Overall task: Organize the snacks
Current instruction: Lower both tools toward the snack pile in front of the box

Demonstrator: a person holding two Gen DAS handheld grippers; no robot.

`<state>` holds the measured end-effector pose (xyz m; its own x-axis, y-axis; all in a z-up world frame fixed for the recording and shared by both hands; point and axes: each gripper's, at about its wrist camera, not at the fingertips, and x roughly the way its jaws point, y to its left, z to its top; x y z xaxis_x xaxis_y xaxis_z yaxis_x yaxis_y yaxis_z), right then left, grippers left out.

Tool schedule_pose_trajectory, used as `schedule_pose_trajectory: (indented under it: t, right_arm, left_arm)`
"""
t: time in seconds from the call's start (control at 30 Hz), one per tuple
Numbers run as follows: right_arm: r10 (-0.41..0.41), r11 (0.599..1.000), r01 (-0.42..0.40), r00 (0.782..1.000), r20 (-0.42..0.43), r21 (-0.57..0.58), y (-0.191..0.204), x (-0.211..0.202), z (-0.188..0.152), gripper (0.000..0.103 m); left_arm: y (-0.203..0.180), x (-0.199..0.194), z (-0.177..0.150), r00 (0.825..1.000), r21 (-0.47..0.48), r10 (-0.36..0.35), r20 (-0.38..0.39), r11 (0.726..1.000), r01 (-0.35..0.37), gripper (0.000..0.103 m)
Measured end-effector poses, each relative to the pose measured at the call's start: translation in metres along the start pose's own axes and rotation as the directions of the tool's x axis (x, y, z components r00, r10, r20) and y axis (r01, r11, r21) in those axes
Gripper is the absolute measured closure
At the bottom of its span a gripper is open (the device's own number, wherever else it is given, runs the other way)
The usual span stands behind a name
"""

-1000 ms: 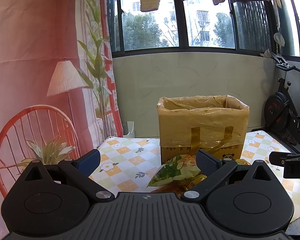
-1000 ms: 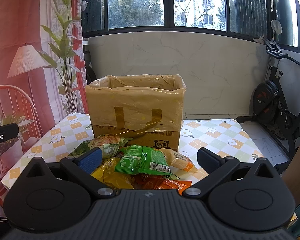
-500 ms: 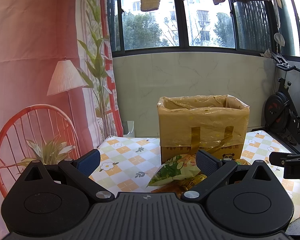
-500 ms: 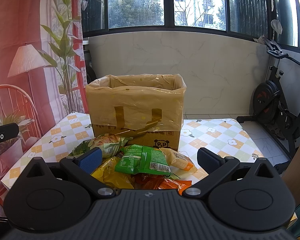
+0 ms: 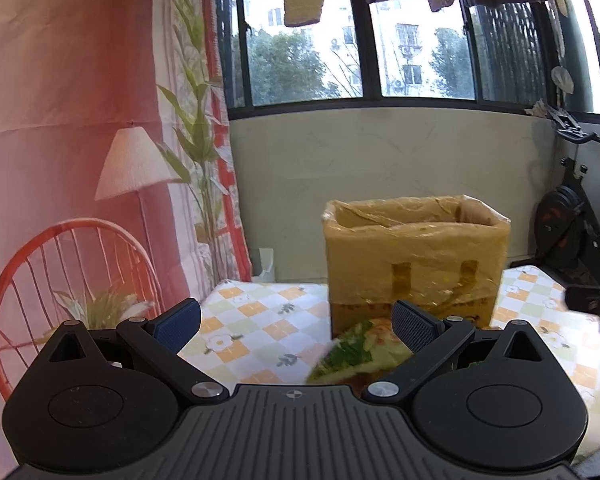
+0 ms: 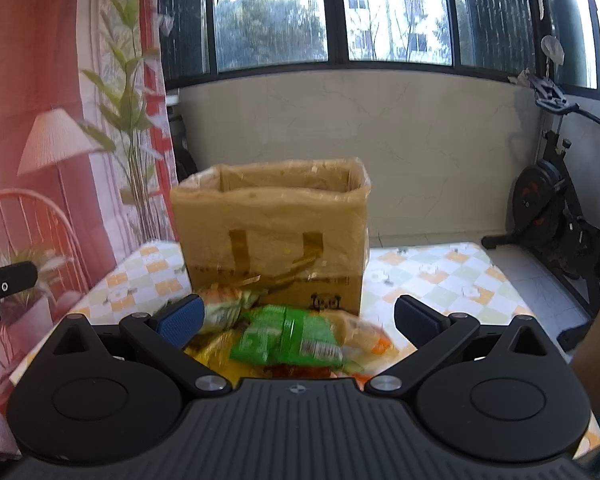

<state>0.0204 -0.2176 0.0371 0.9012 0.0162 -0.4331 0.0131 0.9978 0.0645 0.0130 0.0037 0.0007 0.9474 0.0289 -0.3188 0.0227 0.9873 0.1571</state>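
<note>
A pile of snack bags lies on the checkered tablecloth in front of a cardboard box [image 6: 274,240] lined with yellow plastic. In the right wrist view a green bag [image 6: 286,338] lies on top, with a pale green bag [image 6: 224,306] to its left and yellow and orange bags under it. My right gripper [image 6: 298,320] is open and empty, just above the pile. In the left wrist view the box [image 5: 414,258] stands right of centre, and a green-and-cream bag [image 5: 358,352] lies by my right finger. My left gripper [image 5: 296,326] is open and empty.
The table [image 6: 440,276] has a floral checkered cloth; its edges fall off left and right. An exercise bike [image 6: 556,208] stands on the floor at the right. A pink backdrop with a printed lamp and chair [image 5: 80,184] hangs at the left. Windows span the back wall.
Both grippers have moved forward and slightly down toward the pile and box, so both look larger. The right wrist view is blurred by motion. Both grippers stay open.
</note>
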Motion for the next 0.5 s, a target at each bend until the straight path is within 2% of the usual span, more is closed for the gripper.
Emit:
schedule_pose_trajectory:
  t: [0.13, 0.23, 0.37, 0.5]
  right_arm:
    - [-0.017, 0.999, 0.019, 0.998, 0.053, -0.034, -0.015, 0.014, -0.003, 0.000]
    - [-0.016, 1.000, 0.017, 0.999, 0.027, -0.018, -0.028, 0.029, -0.011, 0.000]
    - [-0.001, 1.000, 0.003, 0.997, -0.075, 0.019, -0.037, 0.056, -0.033, 0.000]
    - [0.017, 0.999, -0.008, 0.981, -0.194, 0.043, -0.037, 0.086, -0.057, 0.000]
  left_arm:
    - [-0.001, 0.017, 0.000, 1.000, 0.025, 0.018, 0.014, 1.000, -0.019, 0.001]
    - [-0.002, 0.035, -0.004, 1.000, 0.030, 0.019, -0.011, 0.999, -0.019, 0.001]
    - [-0.003, 0.063, -0.018, 0.997, 0.002, -0.001, -0.079, 1.000, 0.001, 0.001]
    - [-0.002, 0.089, -0.035, 0.990, -0.021, -0.023, -0.138, 1.000, 0.020, 0.006]
